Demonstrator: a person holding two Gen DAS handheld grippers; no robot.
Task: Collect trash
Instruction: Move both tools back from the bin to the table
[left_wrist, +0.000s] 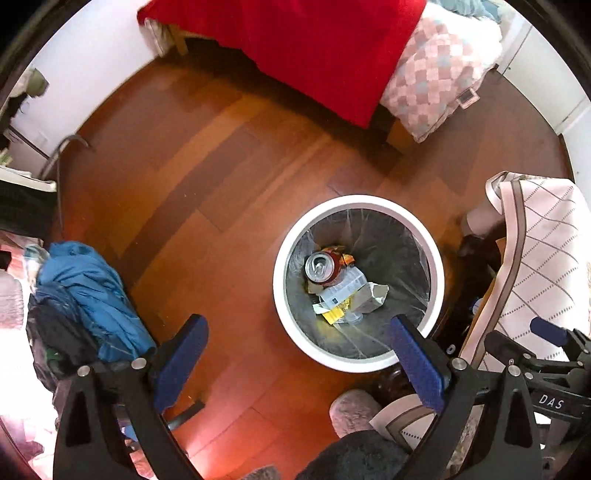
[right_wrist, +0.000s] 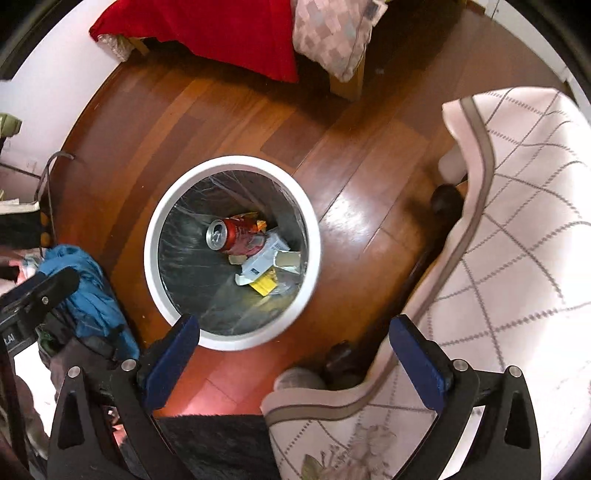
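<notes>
At the left edge lies one blue garment (left_wrist: 92, 291). The left gripper (left_wrist: 301, 363) hangs with fingers spread wide, nothing between them, over bare wood floor (left_wrist: 207, 177). Right of centre stands one white bin (left_wrist: 357, 201), holding one red can (left_wrist: 325, 266) atop a few cartons and wrappers. The right gripper (right_wrist: 295, 360) is equally spread and empty. One patterned cloth (right_wrist: 524, 221) fills the right side.
</notes>
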